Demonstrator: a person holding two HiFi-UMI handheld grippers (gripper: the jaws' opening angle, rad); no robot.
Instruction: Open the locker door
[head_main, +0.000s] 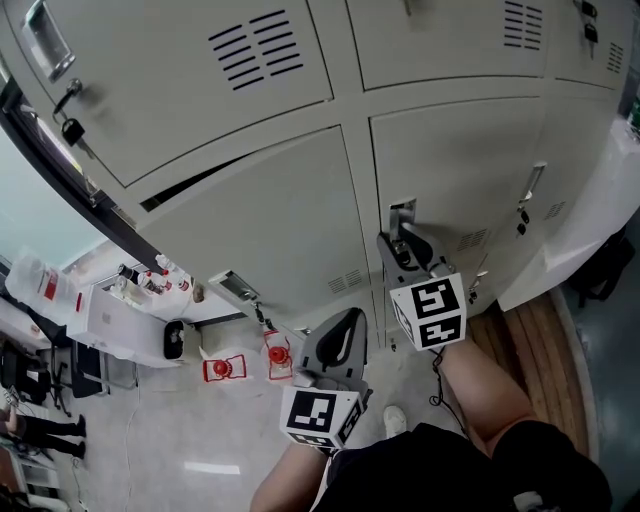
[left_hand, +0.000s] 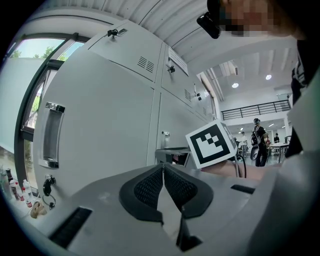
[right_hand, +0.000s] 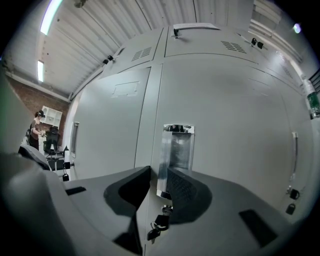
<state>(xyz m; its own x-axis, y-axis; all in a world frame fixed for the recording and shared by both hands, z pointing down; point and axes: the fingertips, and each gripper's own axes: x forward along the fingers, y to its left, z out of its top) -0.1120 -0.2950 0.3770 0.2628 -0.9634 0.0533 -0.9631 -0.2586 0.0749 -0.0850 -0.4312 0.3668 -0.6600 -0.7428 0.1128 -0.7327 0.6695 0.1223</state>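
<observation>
Nearest, at 6 o'clock in the head view, the left gripper (head_main: 350, 318) (left_hand: 163, 167) holds its jaws together on nothing, while farther out at 3 o'clock the right gripper (head_main: 400, 238) (right_hand: 157, 172) has its jaws partly apart astride the lower left rim of the chrome recessed handle (head_main: 402, 212) (right_hand: 177, 150), which rises toward 12 o'clock on the locker door (head_main: 470, 170) (right_hand: 235, 125).

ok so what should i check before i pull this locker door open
1. Right tool lined up on the door handle: ok, its jaws straddle the handle's left edge.
2. Pads pinching the handle firmly: cannot tell.
3. Lock released: cannot tell; keys hang just below the handle.
4. Locker door shut, ready to pull: ok.
5. Left tool out of the way: ok, jaws together, empty, off the door.
</observation>
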